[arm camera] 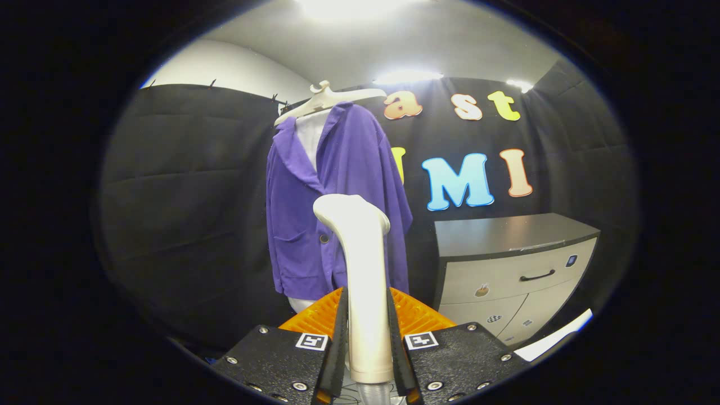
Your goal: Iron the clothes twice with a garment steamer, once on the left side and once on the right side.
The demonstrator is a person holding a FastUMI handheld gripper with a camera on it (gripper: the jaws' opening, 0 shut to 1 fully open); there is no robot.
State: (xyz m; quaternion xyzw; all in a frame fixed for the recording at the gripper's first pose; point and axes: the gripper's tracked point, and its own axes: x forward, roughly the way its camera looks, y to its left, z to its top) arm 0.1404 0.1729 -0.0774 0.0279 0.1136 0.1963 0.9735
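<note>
A purple jacket (337,202) hangs on a white hanger (326,100) over a white form, straight ahead of me against the black cloth wall. A white garment steamer (363,270) stands upright between my fingers, its head bent toward the jacket's lower middle near a button. My gripper (367,332) is shut on the steamer's handle, both fingers pressing its sides. The steamer's head looks a short way short of the fabric; contact is hard to judge. The steamer hides part of the jacket's front hem.
A grey chest of drawers (517,270) with a dark top stands to the right of the jacket. A white sheet or board edge (554,337) lies low beside it. Black cloth walls close in the left and back.
</note>
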